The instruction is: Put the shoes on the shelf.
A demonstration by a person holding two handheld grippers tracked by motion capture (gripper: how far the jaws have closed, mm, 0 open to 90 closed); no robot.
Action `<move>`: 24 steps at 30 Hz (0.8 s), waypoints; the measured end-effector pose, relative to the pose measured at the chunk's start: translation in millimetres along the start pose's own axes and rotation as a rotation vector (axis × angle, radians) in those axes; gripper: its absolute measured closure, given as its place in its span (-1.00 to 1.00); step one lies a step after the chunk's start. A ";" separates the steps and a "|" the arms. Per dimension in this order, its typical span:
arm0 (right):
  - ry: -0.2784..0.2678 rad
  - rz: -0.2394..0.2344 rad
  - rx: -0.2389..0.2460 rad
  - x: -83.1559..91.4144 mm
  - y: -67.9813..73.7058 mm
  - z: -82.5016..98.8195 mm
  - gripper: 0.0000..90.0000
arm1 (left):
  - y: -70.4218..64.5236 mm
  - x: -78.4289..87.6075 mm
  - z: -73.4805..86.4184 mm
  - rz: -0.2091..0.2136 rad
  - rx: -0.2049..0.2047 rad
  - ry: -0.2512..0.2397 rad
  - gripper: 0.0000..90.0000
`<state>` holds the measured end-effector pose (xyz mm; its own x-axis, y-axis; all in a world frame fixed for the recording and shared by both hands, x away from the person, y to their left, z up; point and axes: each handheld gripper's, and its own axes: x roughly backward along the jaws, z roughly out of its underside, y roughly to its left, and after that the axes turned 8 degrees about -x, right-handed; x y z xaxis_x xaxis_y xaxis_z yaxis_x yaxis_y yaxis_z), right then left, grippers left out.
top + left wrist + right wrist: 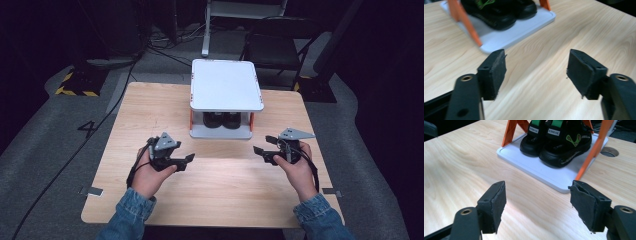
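Bare table (pixel 220 175) lay open between both grippers; white two-tier rack (pixel 226 85) blocked the far centre, black shoes (pixel 559 142) filling its lower shelf between orange posts (pixel 594 150).

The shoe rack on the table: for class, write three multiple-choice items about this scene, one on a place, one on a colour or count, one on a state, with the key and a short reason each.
1. Where are the black shoes?
A. on top of the rack
B. on the rack's lower shelf
C. on the bare table

2. What colour are the rack's posts?
A. blue
B. white
C. orange

3. How do the left gripper and right gripper stand?
A. both open and empty
B. both shut on a shoe
C. one open, one shut

Key: 1 B, the pair sits on the white bottom shelf under the top board. 2 C, orange uprights show in both gripper views. 3 A, only the wooden table shows between each pair of pads.
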<state>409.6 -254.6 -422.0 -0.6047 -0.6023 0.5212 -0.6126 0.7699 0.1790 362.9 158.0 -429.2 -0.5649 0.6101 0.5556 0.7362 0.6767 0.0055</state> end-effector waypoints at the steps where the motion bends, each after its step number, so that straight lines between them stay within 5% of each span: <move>1: -0.007 -0.001 0.003 4.5 -1.2 0.6 -0.40 | 1.0 6.6 4.6 -0.010 0.005 0.010 -0.38; 5: 0.003 0.019 0.040 17.0 -8.3 4.5 -0.48 | 8.5 27.7 23.8 -0.044 0.013 0.066 -0.51; 7: 0.012 0.016 0.019 20.3 -14.0 10.0 -0.52 | 13.4 35.4 32.8 -0.062 0.028 0.097 -0.56; 12: 0.084 0.054 0.026 25.3 -30.3 28.8 -0.63 | 28.2 46.8 53.7 -0.123 -0.003 0.189 -0.58; 15: 0.101 0.075 -0.024 27.5 -42.6 41.9 -0.62 | 36.9 45.2 66.5 -0.112 0.018 0.224 -0.60; 18: 0.131 0.066 -0.061 27.1 -58.0 56.6 -0.52 | 45.2 41.2 77.0 -0.090 -0.026 0.315 -0.55; 20: 0.153 0.084 -0.069 26.8 -67.7 64.8 -0.52 | 49.9 39.2 81.5 -0.092 -0.014 0.347 -0.55; 24: 0.159 0.128 -0.062 22.1 -80.0 78.3 -0.53 | 56.9 31.9 89.3 -0.124 0.017 0.331 -0.58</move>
<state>405.4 -346.0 -490.1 -0.5845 -0.4619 0.6671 -0.5005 0.8524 0.1516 353.5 252.8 -485.4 -0.4962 0.3582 0.7909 0.6615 0.7460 0.0772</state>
